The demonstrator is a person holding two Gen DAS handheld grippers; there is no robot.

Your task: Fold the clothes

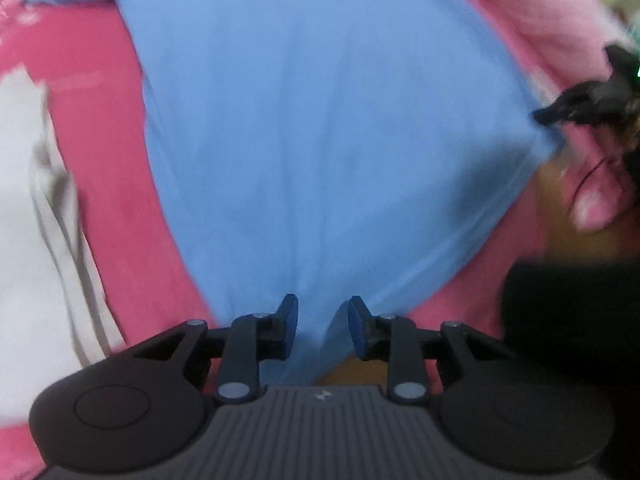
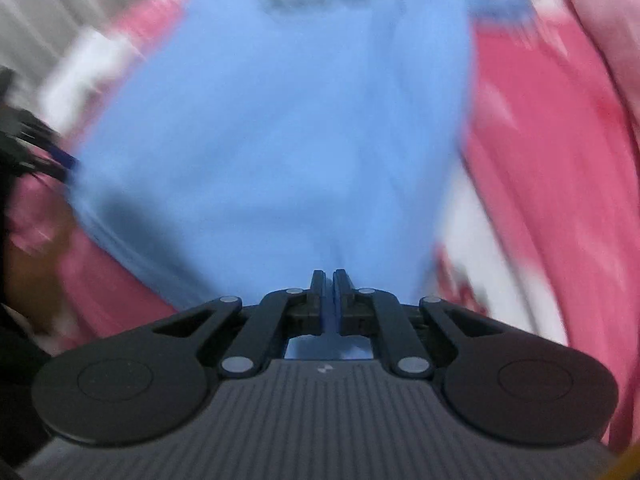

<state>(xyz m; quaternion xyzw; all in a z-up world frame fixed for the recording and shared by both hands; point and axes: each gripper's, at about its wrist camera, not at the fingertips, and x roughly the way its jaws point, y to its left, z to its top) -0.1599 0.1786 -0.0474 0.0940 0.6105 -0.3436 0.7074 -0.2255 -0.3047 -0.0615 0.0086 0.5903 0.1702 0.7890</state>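
A light blue T-shirt (image 1: 320,140) lies spread on a pink sheet (image 1: 100,140), with a sleeve at the top left. My left gripper (image 1: 323,316) is at the shirt's near hem. Its jaws stand apart and a bunch of blue cloth runs loosely between them without being pressed. In the right wrist view, which is blurred, my right gripper (image 2: 328,296) is shut on the blue T-shirt (image 2: 280,120) at its near edge. The right gripper (image 1: 560,110) also shows in the left wrist view at the shirt's right corner. The left gripper (image 2: 60,160) appears at the left edge of the right wrist view.
A white garment (image 1: 24,200) lies on the sheet to the left. Pale pink fabric (image 1: 520,20) is heaped at the far right. Orange-brown surface (image 1: 560,208) shows past the sheet's right edge, and a dark shape (image 1: 560,312) sits low on the right.
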